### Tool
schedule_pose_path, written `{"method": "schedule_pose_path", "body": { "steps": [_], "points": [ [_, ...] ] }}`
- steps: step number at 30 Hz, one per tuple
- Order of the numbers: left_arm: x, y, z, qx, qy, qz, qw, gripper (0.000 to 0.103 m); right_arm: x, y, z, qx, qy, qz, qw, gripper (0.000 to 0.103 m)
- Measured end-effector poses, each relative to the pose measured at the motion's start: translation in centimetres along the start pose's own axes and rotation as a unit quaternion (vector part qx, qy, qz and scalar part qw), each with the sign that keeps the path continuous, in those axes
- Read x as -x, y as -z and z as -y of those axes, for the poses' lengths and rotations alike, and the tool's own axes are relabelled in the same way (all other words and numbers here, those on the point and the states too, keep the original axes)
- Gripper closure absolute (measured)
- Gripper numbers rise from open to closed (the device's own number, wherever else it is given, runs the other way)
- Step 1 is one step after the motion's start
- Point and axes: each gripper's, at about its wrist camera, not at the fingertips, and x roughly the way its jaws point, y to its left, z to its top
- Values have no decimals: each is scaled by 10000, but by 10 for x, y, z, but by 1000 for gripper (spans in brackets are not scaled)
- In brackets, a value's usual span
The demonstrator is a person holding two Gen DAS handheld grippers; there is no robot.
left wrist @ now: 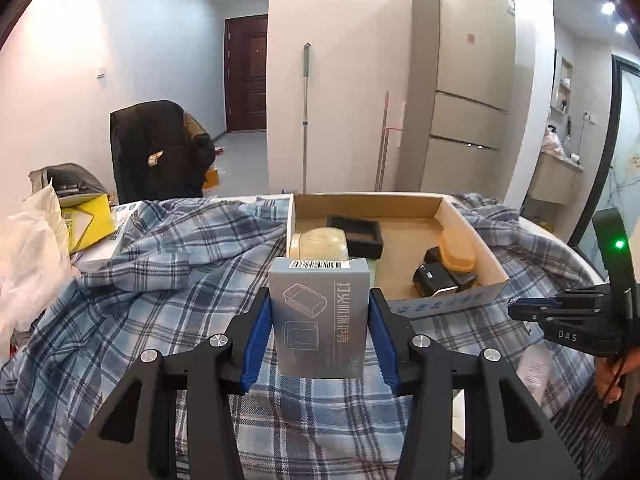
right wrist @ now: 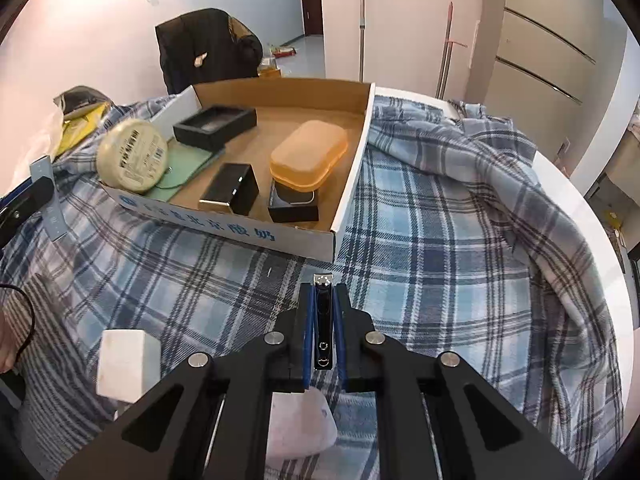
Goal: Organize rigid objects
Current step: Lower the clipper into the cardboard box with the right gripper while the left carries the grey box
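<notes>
- Tray (right wrist: 352, 168): shallow cardboard, open top, low walls. In the right wrist view it fills the upper centre; its near right corner stands just above the right gripper's tips. In the left wrist view (left wrist: 472, 300) it sits centre right, behind the held box.
- Tray contents, right wrist view: round tin (right wrist: 132, 156) leaning at the left wall; black open box (right wrist: 214, 122) at the back; orange case (right wrist: 308, 154) resting on a small black box (right wrist: 294, 204); a black case (right wrist: 230, 188) at the front; green card (right wrist: 188, 164) flat on the floor. Bare floor shows at the back right of the tray.
- Plaid cloth (right wrist: 460, 220): covers the surface around the tray, heaped in folds on the right; flat between tray and grippers.
- Left gripper (left wrist: 320, 320): jaws moderately apart, blue pads (left wrist: 256, 340) pressed on both sides of a grey box (left wrist: 318, 316), held upright, barcode end up, in front of the tray's near left wall.
- Right gripper (right wrist: 323, 308): jaws narrow, clamped on a nail clipper (right wrist: 323, 320) that lies along the fingers, its tip projecting toward the tray's near corner, apart from it.
- White block (right wrist: 128, 364): on the cloth, lower left of the right wrist view, beside the right gripper.
</notes>
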Motion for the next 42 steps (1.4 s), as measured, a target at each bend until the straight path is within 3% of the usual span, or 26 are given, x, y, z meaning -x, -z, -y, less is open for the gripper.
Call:
{"method": "schedule_pose_path", "body": {
  "steps": [6, 12, 17, 28, 31, 33, 35, 37, 38, 42],
  "points": [
    [16, -18, 5, -177, -58, 240, 9995, 54, 20, -12, -1, 20, -10, 220, 9998, 94],
    [17, -38, 12, -316, -14, 381, 9988, 54, 42, -50, -15, -16, -94, 704, 9975, 94],
    [11, -52, 17, -349, 102, 456, 9983, 54, 33, -83, -20, -229, -32, 846, 9962, 94],
    [-10, -67, 2, -197, 68, 430, 9989, 54, -46, -106, -5, -691, -9, 161, 9975, 94],
    [-16, -65, 1, -214, 101, 352, 9991, 54, -48, -103, -10, -524, 188, 258, 9981, 94],
    [-20, -64, 3, -230, 98, 311, 9992, 54, -46, -102, -9, -553, 72, 256, 9981, 94],
    [-22, -64, 4, -225, 140, 273, 9993, 54, -45, -101, -4, -701, -107, 231, 9972, 90],
    [-23, -64, 8, -246, 177, 243, 9992, 54, -38, -100, 3, -898, -190, 292, 9954, 72],
    [-23, -64, 10, -272, 185, 240, 9992, 54, -33, -99, 8, -1000, -238, 369, 9940, 68],
    [-26, -66, 22, -459, 255, 153, 9985, 54, -12, -95, 18, -1147, -165, 663, 9911, 66]
  ]
}}
